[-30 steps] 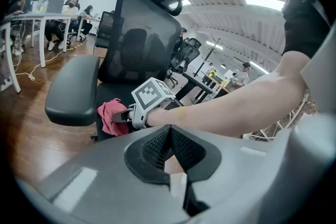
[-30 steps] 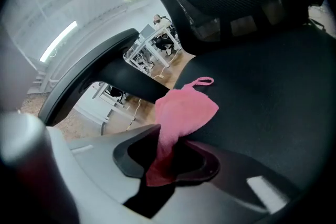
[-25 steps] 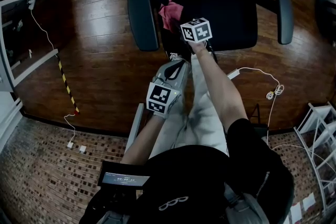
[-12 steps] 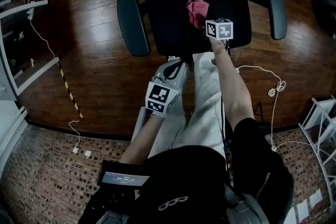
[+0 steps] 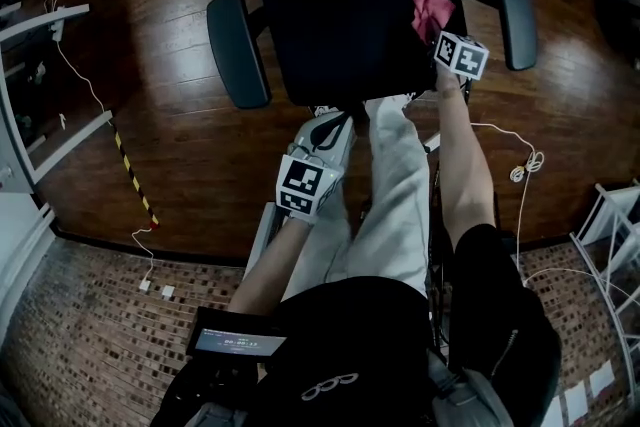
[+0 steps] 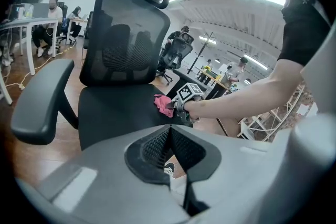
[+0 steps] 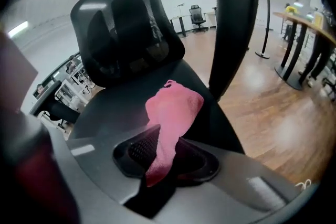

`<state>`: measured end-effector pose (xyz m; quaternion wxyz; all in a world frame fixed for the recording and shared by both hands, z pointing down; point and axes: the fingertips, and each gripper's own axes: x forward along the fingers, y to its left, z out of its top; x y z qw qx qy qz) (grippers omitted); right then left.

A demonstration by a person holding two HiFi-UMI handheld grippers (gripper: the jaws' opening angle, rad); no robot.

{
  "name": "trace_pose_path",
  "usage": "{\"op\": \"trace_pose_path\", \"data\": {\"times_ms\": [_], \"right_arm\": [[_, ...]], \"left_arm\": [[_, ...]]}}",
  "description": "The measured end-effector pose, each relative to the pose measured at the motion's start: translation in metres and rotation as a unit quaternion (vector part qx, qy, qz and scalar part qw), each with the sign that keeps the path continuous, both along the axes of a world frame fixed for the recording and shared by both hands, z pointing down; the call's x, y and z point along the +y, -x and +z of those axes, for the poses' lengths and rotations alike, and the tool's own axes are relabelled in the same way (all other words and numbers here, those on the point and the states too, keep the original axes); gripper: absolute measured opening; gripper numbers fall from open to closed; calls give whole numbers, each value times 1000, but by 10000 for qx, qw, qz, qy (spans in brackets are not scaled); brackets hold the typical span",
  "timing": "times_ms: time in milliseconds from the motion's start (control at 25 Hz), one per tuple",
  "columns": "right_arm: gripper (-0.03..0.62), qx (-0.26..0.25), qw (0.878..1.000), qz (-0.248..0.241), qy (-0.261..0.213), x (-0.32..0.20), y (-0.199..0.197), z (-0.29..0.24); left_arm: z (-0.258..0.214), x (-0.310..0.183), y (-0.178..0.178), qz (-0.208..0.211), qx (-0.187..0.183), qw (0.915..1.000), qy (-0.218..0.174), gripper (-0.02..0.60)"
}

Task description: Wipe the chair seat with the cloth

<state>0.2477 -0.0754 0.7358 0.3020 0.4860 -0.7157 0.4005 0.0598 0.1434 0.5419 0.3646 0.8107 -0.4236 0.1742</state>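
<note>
The black office chair seat (image 5: pixel 345 15) fills the top middle of the head view. A pink cloth (image 5: pixel 432 7) lies bunched on the seat's right side, close to the right armrest (image 5: pixel 510 7). My right gripper (image 5: pixel 444 33) is shut on the cloth, which in the right gripper view hangs out of the jaws as pink cloth (image 7: pixel 173 113) over the seat (image 7: pixel 105 113). My left gripper (image 5: pixel 338 123) is held low in front of the seat, over the person's leg, jaws shut and empty. The left gripper view shows that gripper (image 6: pixel 169 131), the seat (image 6: pixel 115 113) and the cloth (image 6: pixel 163 103).
The left armrest (image 5: pixel 235 45) flanks the seat. White cables (image 5: pixel 515 160) trail over the wooden floor at right, and a yellow-black strip (image 5: pixel 132 177) lies at left. White frames stand at the far left (image 5: pixel 40 15) and lower right (image 5: pixel 615 245). People sit at desks (image 6: pixel 31 23) in the background.
My right gripper has dragged the pink cloth across the seat from its front left to its right side. The left gripper has stayed where it was.
</note>
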Motion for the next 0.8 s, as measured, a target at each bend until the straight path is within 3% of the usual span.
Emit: {"op": "trace_pose_path", "data": {"times_ms": [480, 800], "right_arm": [[78, 892, 9948, 379, -313, -5, -49, -12], [78, 396, 9989, 178, -164, 7, -27, -10]], "left_arm": [[4, 3, -7, -27, 10, 10000, 8, -8], [0, 8, -6, 17, 39, 10000, 42, -8]]}}
